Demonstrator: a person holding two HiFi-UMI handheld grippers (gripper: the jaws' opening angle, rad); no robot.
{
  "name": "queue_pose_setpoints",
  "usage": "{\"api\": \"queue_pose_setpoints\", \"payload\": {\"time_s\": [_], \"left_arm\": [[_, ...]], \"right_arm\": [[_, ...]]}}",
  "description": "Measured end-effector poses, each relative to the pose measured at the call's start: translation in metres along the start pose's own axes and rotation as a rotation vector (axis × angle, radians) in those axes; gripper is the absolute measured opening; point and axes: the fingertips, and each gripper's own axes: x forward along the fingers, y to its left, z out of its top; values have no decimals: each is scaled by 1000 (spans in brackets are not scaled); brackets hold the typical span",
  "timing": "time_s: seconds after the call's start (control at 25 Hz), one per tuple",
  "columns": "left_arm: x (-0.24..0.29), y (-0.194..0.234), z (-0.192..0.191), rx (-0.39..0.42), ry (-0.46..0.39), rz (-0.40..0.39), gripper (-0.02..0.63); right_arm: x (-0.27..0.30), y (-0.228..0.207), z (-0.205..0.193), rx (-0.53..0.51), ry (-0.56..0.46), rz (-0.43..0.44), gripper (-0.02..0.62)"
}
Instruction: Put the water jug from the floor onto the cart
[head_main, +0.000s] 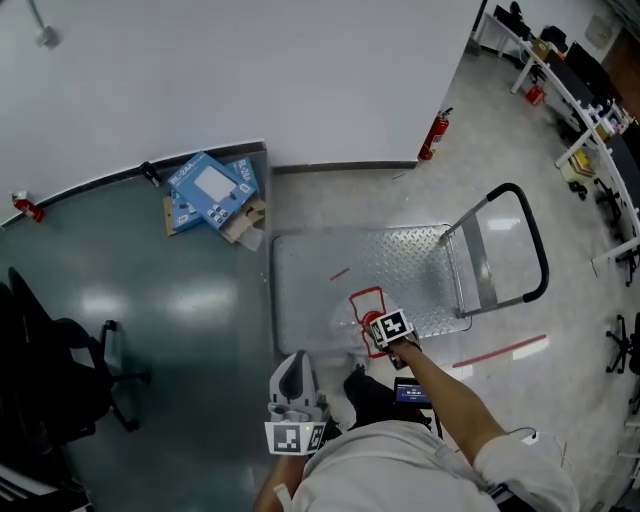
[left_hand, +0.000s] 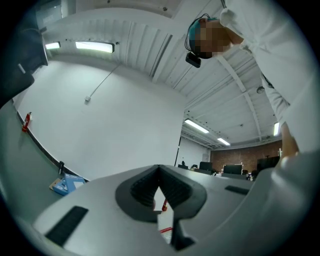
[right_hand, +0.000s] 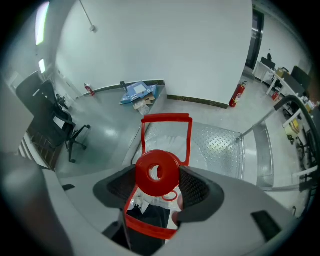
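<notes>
The water jug (head_main: 362, 312) is clear plastic with a red carry handle (right_hand: 166, 131) and a red cap (right_hand: 158, 172). In the head view it is over the near edge of the cart's metal deck (head_main: 400, 262); I cannot tell whether it rests on the deck. My right gripper (head_main: 376, 330) is shut on the jug's red cap, which sits between both pads in the right gripper view (right_hand: 158, 181). My left gripper (head_main: 293, 378) is held close to the person's body, pointing up toward the wall and ceiling, jaws shut and holding nothing (left_hand: 160, 192).
The cart's black push handle (head_main: 525, 240) stands at its right end. Blue boxes (head_main: 210, 190) lie by the wall, an office chair (head_main: 60, 370) is at left, a fire extinguisher (head_main: 433, 135) sits at the wall corner, and desks (head_main: 590, 100) line the right. A red tape line (head_main: 500, 350) marks the floor.
</notes>
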Motion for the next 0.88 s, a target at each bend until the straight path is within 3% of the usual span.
{"api": "queue_pose_setpoints", "payload": {"time_s": [0.36, 0.6, 0.88], "left_arm": [[80, 1, 1, 28, 11, 87, 3], [112, 10, -12, 49, 61, 71, 3], [145, 31, -32, 15, 109, 45, 3]], "right_arm": [[39, -42, 72, -21, 11, 21, 279], [65, -67, 104, 22, 22, 7, 279], [98, -90, 122, 77, 50, -24, 279]]}}
